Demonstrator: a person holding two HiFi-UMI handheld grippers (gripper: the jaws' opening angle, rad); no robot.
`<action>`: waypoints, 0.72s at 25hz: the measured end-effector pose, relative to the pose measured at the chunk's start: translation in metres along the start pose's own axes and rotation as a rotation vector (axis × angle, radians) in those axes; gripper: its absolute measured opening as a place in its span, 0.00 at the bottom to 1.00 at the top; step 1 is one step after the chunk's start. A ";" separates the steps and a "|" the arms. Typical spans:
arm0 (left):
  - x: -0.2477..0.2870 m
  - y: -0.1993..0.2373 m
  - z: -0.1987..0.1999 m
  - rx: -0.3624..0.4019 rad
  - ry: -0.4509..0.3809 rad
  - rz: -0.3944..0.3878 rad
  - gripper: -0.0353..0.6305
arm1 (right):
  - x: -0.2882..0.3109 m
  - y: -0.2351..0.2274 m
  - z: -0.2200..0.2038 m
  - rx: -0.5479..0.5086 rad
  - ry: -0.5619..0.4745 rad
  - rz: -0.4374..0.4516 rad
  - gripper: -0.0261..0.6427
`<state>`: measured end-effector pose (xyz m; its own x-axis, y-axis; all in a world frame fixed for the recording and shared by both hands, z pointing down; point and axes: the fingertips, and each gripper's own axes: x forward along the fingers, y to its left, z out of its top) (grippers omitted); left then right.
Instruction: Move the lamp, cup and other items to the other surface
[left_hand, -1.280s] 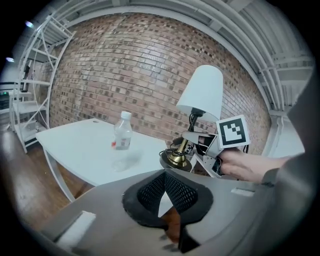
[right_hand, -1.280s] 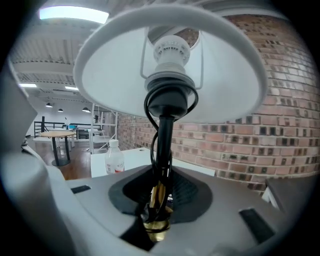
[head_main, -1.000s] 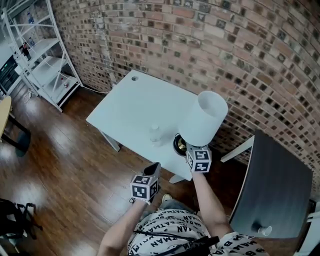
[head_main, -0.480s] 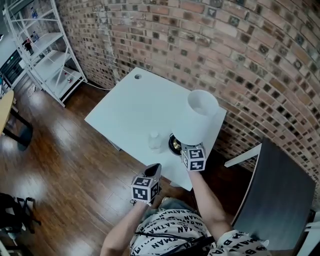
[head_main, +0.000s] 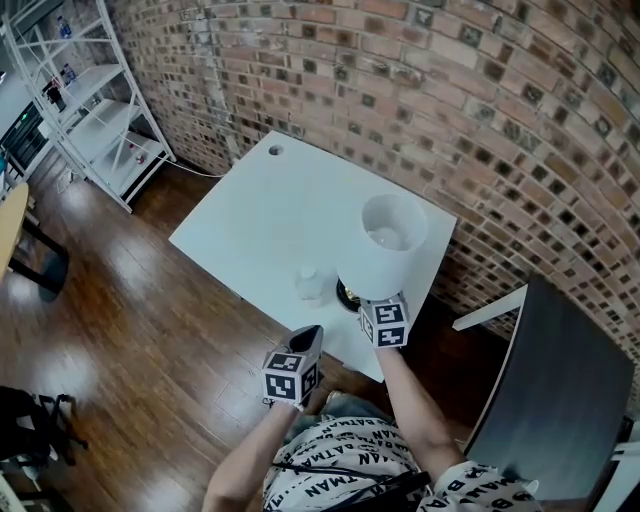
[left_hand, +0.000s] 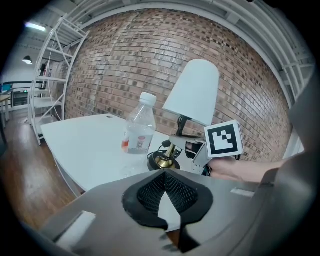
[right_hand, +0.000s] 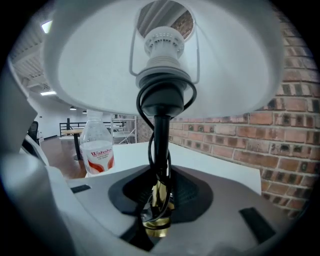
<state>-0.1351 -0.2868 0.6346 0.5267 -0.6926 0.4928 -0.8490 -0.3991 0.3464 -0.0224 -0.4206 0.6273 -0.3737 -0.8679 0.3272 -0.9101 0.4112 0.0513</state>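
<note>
White lamp, clamped in the right gripper, is lowered onto the table's near-right edge, ready for release; the left gripper is held closed, empty.

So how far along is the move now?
Done, apparently: the bottle stands on the white table. In hand: the right gripper grips the lamp by its stem, base by the table's near edge. Left: releasing it; the left gripper is empty, and no cup is in view.

Loft-type office/studio: brick wall, wood floor, white shelf rack, white desk, strip lights in bkgd.
</note>
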 end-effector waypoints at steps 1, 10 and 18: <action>0.000 0.000 0.000 -0.001 0.001 0.000 0.05 | -0.001 0.001 -0.001 0.002 0.001 0.003 0.20; -0.006 -0.006 0.008 -0.005 0.006 -0.010 0.05 | -0.014 0.002 -0.008 0.059 0.045 0.001 0.33; -0.026 -0.024 0.019 0.021 0.005 -0.087 0.05 | -0.096 0.007 -0.028 0.189 0.158 -0.057 0.40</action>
<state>-0.1292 -0.2709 0.5984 0.5986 -0.6520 0.4654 -0.8007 -0.4703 0.3710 0.0124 -0.3268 0.6231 -0.3016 -0.8277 0.4732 -0.9518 0.2903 -0.0987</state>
